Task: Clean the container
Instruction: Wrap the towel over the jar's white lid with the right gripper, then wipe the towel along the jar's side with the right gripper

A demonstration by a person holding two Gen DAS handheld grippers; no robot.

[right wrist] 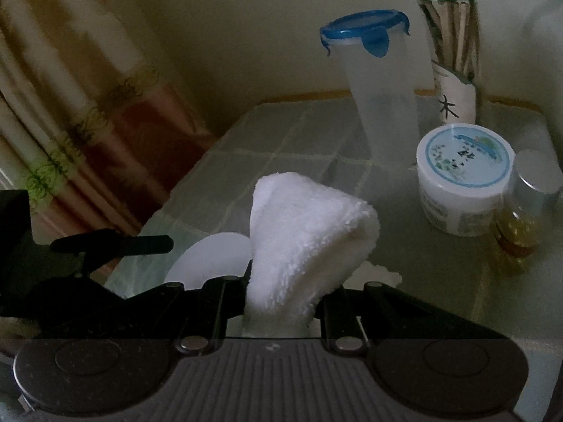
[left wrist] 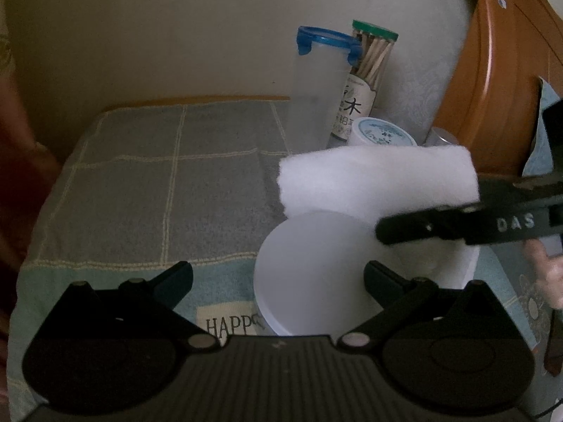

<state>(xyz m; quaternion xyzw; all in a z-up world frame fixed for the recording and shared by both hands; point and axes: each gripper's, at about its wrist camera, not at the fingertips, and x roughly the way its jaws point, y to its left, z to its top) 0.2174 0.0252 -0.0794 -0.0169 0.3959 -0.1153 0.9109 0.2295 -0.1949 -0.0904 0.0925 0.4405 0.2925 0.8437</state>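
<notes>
A white round container [left wrist: 309,281] lies on the checked tablecloth [left wrist: 158,193] with its flat face towards the left wrist camera. My left gripper [left wrist: 278,274] stands open and wide; its right finger [left wrist: 383,281] is in front of the container and its left finger is clear of it. My right gripper [right wrist: 285,292] is shut on a folded white fluffy cloth [right wrist: 302,232]. In the left wrist view the right gripper [left wrist: 383,232] reaches in from the right, and the cloth [left wrist: 376,179] hangs over the container's far edge. The right wrist view shows the container [right wrist: 211,260] beside the cloth.
At the back stand a tall clear canister with a blue lid [right wrist: 380,88], a green-capped tube of wooden sticks [right wrist: 454,52], a small white jar [right wrist: 461,176] and a little bottle of amber liquid [right wrist: 517,225]. A wooden chair [left wrist: 499,70] is right, a curtain [right wrist: 70,105] left.
</notes>
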